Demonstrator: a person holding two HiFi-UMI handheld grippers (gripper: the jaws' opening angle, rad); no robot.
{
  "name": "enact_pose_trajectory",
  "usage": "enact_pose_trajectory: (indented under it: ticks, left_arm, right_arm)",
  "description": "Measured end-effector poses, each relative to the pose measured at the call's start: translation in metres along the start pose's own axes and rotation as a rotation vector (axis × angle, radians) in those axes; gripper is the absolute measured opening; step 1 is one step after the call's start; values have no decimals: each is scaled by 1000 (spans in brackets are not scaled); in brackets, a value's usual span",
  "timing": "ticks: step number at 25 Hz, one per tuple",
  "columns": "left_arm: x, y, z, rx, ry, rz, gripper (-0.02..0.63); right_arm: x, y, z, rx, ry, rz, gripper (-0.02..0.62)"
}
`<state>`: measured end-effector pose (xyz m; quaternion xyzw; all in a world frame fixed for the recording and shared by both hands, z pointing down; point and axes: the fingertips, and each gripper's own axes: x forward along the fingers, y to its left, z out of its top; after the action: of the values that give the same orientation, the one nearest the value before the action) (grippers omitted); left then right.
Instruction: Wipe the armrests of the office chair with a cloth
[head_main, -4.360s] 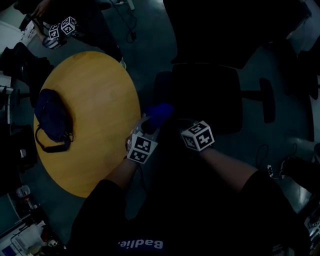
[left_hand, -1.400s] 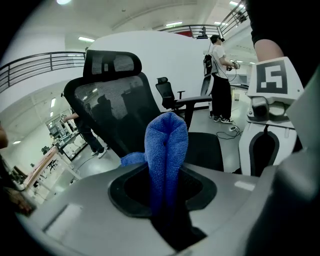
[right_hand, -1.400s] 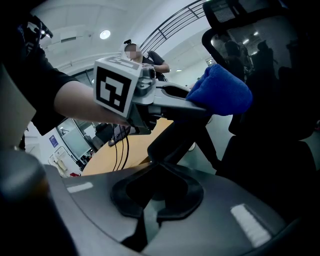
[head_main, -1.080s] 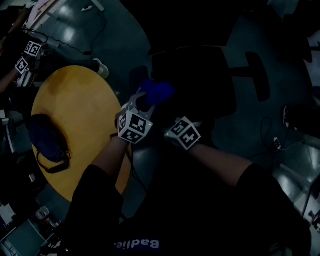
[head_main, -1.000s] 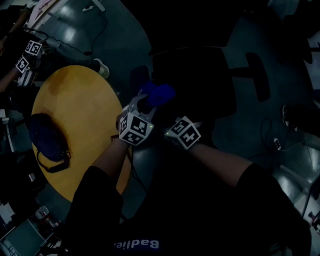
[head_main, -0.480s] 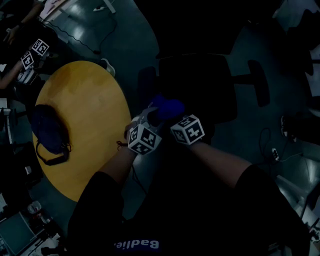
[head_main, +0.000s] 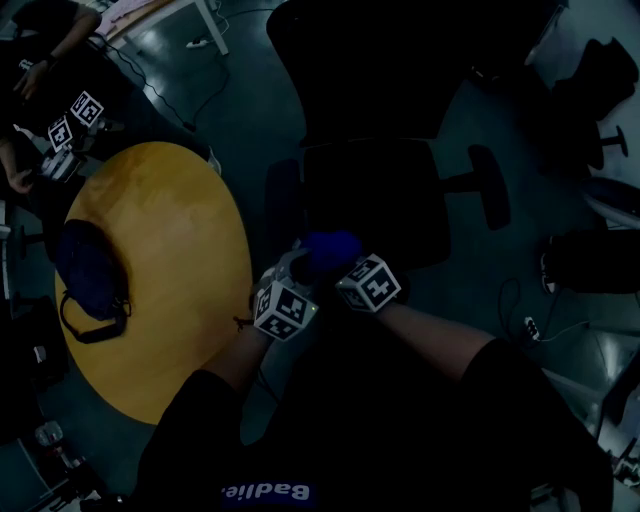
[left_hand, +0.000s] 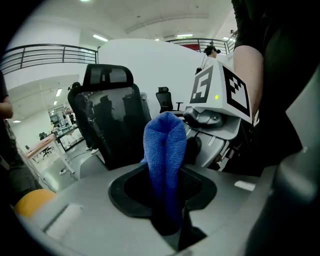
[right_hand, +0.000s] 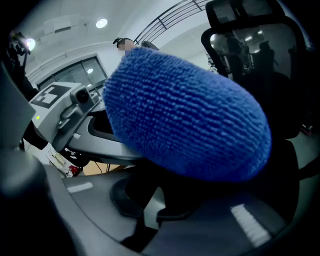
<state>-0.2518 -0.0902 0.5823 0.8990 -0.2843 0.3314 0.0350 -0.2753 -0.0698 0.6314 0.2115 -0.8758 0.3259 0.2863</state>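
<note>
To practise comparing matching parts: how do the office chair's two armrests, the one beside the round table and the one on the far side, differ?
The table-side armrest has the cloth, clamped in the left gripper, close by its near end; the far armrest has no gripper near it. The table-side armrest is dim against the floor; the far armrest stands out clearly, its support bar visible. Both are dark, elongated pads flanking the seat.
</note>
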Motion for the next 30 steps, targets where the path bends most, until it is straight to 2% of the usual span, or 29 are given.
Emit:
enact_pose_trajectory:
  ticks: [6,12,17,23,30]
  left_arm:
    - [1,9,53,-126,-135,71,127]
    - [18,7,111,-196,-211,113,127]
    - [44,-5,150,-268,-222,149,127]
    - [83,-19,189,-271,-189,166,127]
    - [124,-16,228,-281,-188,201,127]
  right_arm:
    - [-68,-23,27,-61,-112,-19,5]
    - [-131,-56,26,-53,-194,-24,5]
    - [-182,-88,31,-81,-229,5,5]
    - [-231,-124,32,-76,-277,53,5]
    - [-272,-162,20,-37,-319,70,5]
